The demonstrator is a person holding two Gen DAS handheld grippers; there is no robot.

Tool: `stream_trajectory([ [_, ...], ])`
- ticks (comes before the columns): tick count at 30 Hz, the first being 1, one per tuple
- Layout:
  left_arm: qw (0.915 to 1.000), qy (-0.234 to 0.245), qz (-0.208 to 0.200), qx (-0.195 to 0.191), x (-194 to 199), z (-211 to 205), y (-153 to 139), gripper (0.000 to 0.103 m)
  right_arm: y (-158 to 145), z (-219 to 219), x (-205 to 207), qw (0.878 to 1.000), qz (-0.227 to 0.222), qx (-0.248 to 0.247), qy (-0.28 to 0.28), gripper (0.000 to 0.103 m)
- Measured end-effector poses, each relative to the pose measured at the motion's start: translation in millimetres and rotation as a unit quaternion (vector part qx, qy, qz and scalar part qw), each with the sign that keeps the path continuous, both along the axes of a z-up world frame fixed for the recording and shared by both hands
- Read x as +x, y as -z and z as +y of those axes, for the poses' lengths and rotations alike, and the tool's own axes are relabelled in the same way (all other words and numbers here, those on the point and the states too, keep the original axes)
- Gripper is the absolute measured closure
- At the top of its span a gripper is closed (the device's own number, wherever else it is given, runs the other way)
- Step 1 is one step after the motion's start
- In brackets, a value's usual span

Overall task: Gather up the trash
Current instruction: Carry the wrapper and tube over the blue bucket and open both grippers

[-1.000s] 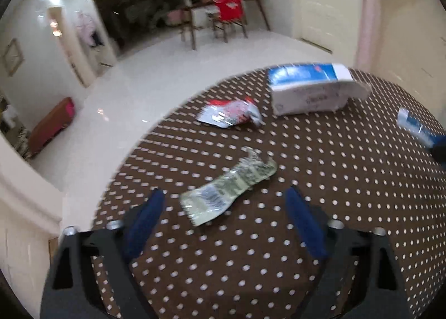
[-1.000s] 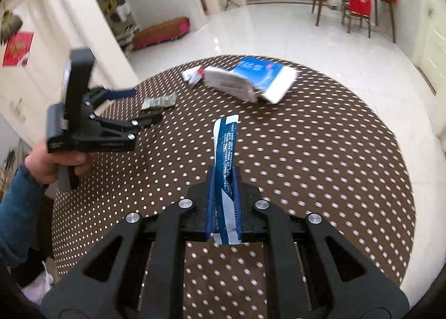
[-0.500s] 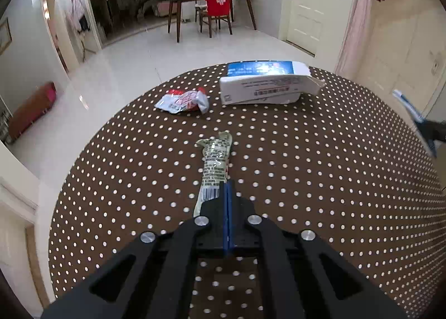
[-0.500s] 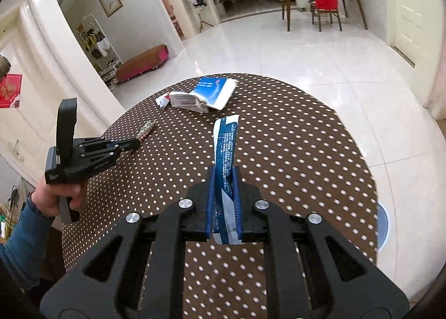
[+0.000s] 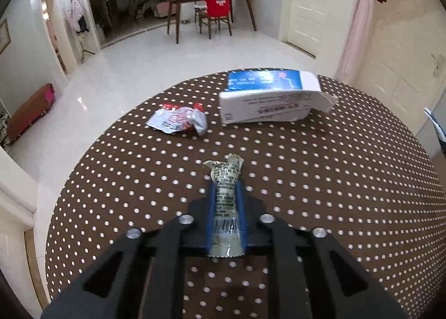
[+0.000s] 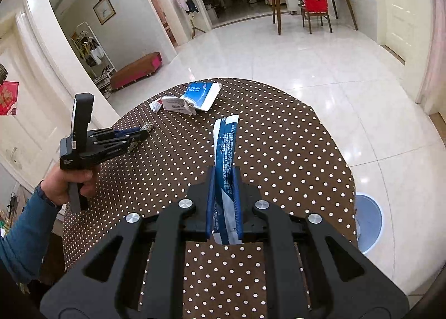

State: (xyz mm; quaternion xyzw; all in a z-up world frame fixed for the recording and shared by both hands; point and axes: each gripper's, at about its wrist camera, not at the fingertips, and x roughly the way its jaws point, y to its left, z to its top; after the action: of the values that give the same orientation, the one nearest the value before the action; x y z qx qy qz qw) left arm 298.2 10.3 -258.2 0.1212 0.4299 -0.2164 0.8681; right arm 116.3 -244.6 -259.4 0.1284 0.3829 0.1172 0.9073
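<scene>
- Currently the round table point(image 5: 348, 179), brown cloth with white dots, is sitting on a glossy pale tiled floor point(image 6: 320, 62); using the table as the reference.
- Left gripper point(image 5: 226, 188) is gripping the green-grey wrapper point(image 5: 226, 179) between its blue pads; its jaws have just been closing and then easing slightly, wrapper between them. Crumpled tip is sticking out past the fingertips, over the table's middle.
- Right gripper point(image 6: 224, 171) is clamping the blue-and-white wrapper point(image 6: 225, 143); long strip is pointing out over the table.
- Blue-and-white carton point(image 5: 267, 98) is lying on its side near the table's far edge, end flap torn open.
- Red-and-silver wrapper point(image 5: 178, 121) is lying crumpled just beside the carton, also at the far edge.
- Beyond the table: wooden desk point(image 5: 211, 4) with a red-covered chair point(image 5: 217, 6), a low bench point(image 6: 136, 69) by the wall, white door point(image 5: 309, 6).
- Pale blue round thing point(image 6: 369, 221) on the floor is showing past the table's rim, half cut off by the cloth; cannot tell what it is.
- Person's hand point(image 6: 69, 182) and blue sleeve point(image 6: 25, 235) are holding the left gripper's handle.
- Print on the wrappers is too small to read.
</scene>
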Motion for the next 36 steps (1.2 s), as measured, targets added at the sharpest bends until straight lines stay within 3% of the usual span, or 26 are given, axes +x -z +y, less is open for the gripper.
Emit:
stream_trajectory([
  [5,0.9994,0.001,0.021,-0.027,-16,-12,-10,0.096,-5,-16,-6,1.000,-0.005,0.006,0.013,0.091],
  [9,0.9991,0.013,0.011,-0.038,-45,-20,-20,0.096,-9,-33,-8,1.000,-0.010,0.010,0.025,0.091],
  [17,0.9962,0.054,-0.016,-0.066,-79,-86,-56,0.096,-18,-82,-18,0.997,-0.025,0.023,0.067,0.091],
  [26,0.9869,0.118,-0.008,-0.110,-108,-195,-80,0.096,-15,-161,-41,0.989,-0.034,0.041,0.139,0.091],
  [31,0.9824,0.145,0.011,-0.116,-114,-267,-77,0.096,-8,-213,-55,0.979,-0.027,0.054,0.195,0.091],
  [36,0.9783,0.172,0.043,-0.106,-115,-333,-56,0.096,12,-254,-61,0.969,-0.001,0.060,0.240,0.091],
])
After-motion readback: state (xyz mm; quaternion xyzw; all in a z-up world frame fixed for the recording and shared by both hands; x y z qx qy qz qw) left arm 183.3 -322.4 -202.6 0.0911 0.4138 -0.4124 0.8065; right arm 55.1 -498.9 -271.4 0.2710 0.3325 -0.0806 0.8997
